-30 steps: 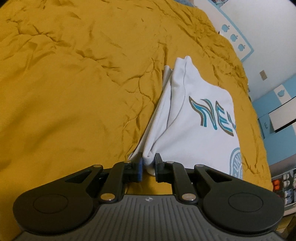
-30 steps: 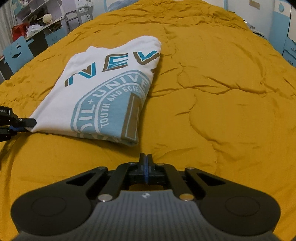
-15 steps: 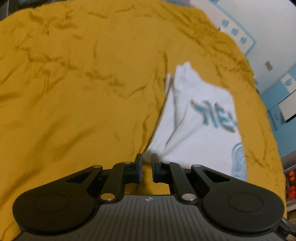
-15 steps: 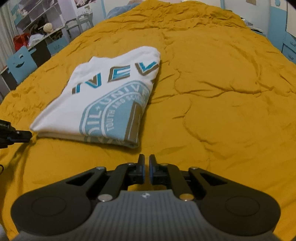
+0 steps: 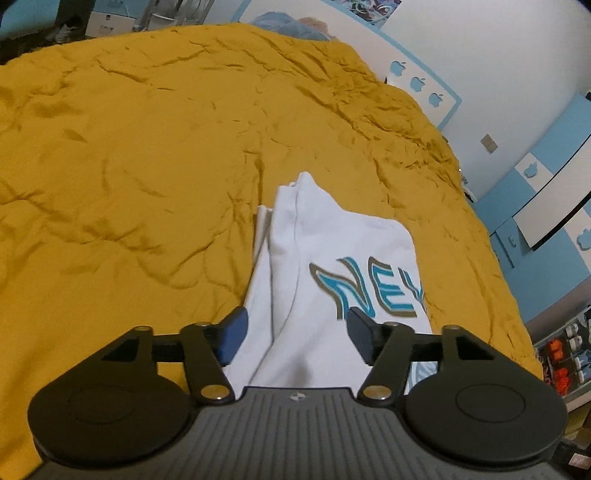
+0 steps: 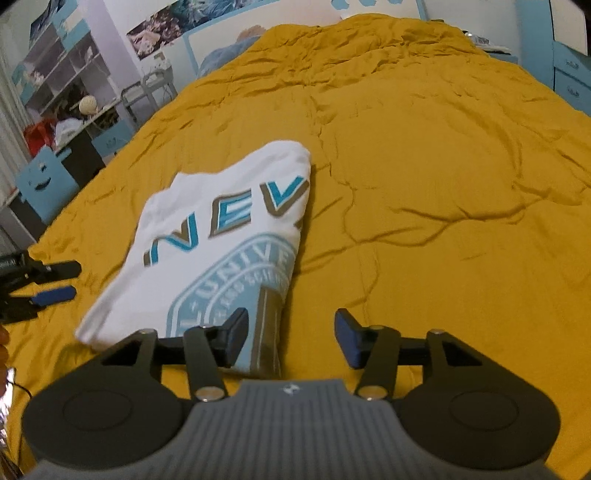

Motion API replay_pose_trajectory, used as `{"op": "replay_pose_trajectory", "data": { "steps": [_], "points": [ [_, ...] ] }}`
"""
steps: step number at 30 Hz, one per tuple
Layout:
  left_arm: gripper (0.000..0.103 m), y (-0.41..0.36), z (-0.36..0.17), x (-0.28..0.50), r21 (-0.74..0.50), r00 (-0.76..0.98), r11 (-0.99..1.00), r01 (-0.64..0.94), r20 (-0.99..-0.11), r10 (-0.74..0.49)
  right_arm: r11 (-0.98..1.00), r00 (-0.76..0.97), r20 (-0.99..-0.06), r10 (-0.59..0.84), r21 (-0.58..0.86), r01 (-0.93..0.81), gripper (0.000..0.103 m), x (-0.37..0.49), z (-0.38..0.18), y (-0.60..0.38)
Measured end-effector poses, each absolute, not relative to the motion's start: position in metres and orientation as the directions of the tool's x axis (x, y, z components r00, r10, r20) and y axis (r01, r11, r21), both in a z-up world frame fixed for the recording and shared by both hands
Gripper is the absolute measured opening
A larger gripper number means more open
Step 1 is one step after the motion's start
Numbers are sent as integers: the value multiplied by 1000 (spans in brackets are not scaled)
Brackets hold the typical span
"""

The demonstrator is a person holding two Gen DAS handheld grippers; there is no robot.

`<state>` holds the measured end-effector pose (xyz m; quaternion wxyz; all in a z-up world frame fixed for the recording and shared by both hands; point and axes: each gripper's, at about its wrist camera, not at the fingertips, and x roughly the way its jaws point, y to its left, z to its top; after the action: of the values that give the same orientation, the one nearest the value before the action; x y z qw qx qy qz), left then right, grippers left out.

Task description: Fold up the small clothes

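A white T-shirt (image 5: 347,251) with blue lettering lies folded flat on the yellow bedspread (image 5: 147,166). My left gripper (image 5: 297,326) hangs above the shirt's near edge, its jaws opening wide. The cloth shows in the gap below them, but neither pad touches it. In the right wrist view the shirt (image 6: 229,236) lies ahead and to the left. My right gripper (image 6: 291,330) is above its near corner, jaws also opening, nothing gripped. The left gripper (image 6: 62,281) appears there at the left edge, just clear of the shirt.
The bedspread (image 6: 424,184) is wrinkled and stretches far to the right of the shirt. A blue pillow (image 5: 288,27) lies at the head of the bed. Shelves and a blue chair (image 6: 44,181) stand off the bed's left side, and blue cabinets (image 5: 535,229) to the right.
The left gripper has let go of the shirt's edge, opened wide and lifted. The right gripper, shut on nothing before, has opened and risen too. The shirt stays folded in place.
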<state>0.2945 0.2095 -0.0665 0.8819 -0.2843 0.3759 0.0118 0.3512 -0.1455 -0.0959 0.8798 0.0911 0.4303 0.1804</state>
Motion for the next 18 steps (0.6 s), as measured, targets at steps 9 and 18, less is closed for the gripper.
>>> {"op": "replay_pose_trajectory", "data": {
  "steps": [9, 18],
  "points": [
    [77, 227, -99, 338, -596, 720, 759, -260, -644, -259, 907, 565, -713, 416, 367, -204, 71, 406, -106, -138],
    [78, 243, -124, 377, -661, 721, 702, -264, -619, -311, 882, 549, -702, 454, 443, -163, 72, 462, -128, -126]
  ]
}}
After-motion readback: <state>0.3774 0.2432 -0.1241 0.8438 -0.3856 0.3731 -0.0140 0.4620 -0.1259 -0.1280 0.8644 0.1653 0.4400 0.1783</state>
